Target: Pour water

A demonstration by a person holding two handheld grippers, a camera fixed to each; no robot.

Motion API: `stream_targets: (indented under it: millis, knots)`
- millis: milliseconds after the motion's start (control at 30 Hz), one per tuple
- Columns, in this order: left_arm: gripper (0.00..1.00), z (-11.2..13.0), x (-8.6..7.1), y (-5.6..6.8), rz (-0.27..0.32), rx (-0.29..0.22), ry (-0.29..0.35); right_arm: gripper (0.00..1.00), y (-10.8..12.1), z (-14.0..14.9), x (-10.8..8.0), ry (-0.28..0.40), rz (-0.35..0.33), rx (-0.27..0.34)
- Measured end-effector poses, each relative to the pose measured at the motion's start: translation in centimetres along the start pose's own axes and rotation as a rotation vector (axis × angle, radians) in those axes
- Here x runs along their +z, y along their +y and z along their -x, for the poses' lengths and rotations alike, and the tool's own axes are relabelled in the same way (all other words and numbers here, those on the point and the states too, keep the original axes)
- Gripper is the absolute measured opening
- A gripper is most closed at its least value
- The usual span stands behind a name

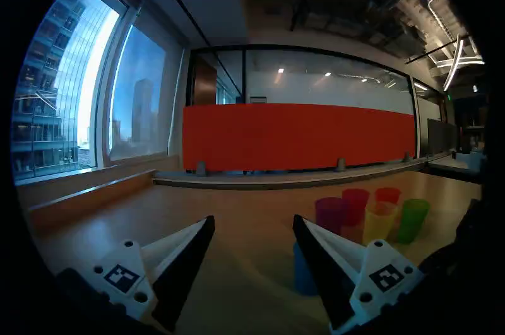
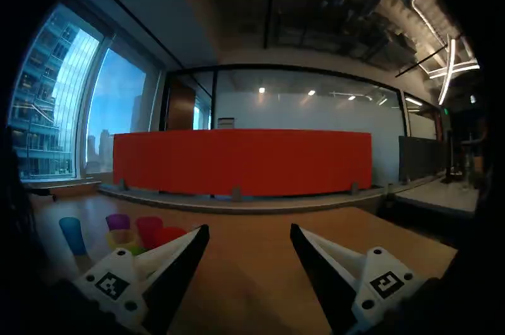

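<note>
In the left gripper view, tall windows (image 1: 76, 95) are showing city towers at the far left. An orange divider panel (image 1: 297, 136) is running along the back edge of a wooden table (image 1: 189, 202). The left gripper (image 1: 252, 221) is pointing across the table, its jaws standing wide apart with nothing between them. Just behind its right-hand finger a blue cup (image 1: 303, 275) is standing, partly hidden. Farther right, translucent cups are standing bunched together on the table: a purple cup (image 1: 330, 214), a red cup (image 1: 355, 202), a yellow cup (image 1: 379, 221), a second red cup (image 1: 387, 195) and a green cup (image 1: 413, 220). Whether any cup is holding water cannot be told.

In the right gripper view, the blue cup (image 2: 72, 235) is standing alone at the lower left. The other cups are bunched just to its right, partly hidden behind a finger. The right gripper (image 2: 249, 229) is facing the bare table and the divider panel, its jaws also wide apart and gripping nothing.
</note>
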State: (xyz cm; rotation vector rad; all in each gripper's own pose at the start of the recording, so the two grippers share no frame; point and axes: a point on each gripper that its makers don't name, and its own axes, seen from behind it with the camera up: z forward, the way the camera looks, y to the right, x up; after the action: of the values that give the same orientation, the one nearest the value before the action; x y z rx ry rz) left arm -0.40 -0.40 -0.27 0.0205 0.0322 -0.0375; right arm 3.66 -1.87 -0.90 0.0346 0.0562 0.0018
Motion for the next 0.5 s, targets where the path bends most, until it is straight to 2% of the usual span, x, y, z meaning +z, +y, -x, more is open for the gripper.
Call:
stream_targets:
  millis: [300,500]
  knots:
    - [0.92,-0.01,-0.01,0.00,0.000,0.000,0.000,0.99,0.67,0.36,-0.22,0.022,-0.003,0.053]
    - [0.92,-0.01,0.00,0.00,0.000,0.000,0.000,0.99,0.95,0.91,-0.22,0.018,0.000,0.038]
